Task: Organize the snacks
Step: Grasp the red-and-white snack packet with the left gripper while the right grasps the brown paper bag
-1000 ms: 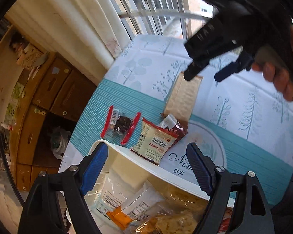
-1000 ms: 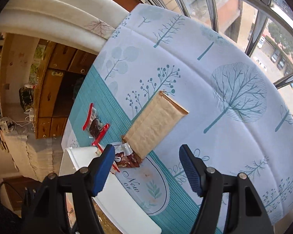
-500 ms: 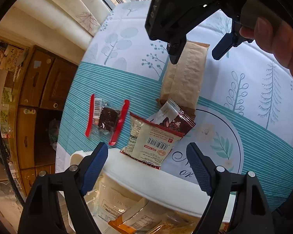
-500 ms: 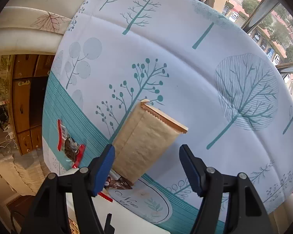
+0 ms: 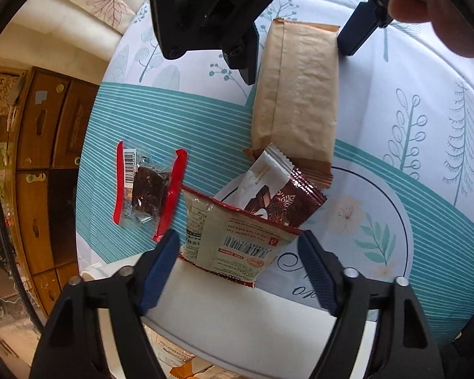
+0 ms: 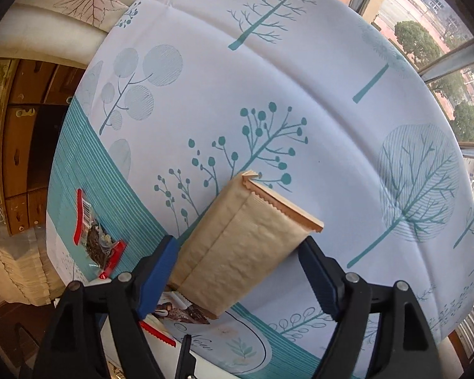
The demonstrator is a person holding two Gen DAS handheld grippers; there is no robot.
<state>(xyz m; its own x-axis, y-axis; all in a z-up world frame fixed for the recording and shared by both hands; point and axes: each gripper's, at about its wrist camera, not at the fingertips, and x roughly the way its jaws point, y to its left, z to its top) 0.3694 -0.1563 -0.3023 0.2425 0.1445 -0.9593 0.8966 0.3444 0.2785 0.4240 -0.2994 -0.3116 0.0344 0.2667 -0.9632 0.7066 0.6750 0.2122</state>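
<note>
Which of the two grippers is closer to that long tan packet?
The right. The right gripper straddles the tan packet, its jaws opening on either side. The left gripper hangs over the beige barcoded packet, with the tan packet beyond it.

tablecloth [image 6: 300,94]: white, teal trees | packet [image 5: 297,94]: tan | pads [image 5: 156,271]: blue

A long packet [image 5: 295,94] is laid on the tablecloth [image 5: 426,126]. Its near end is overlapped by a small wrapper [image 5: 278,195], itself overlapped by a pouch [image 5: 233,240]. A clear sachet [image 5: 145,186] is placed left, apart.
</note>
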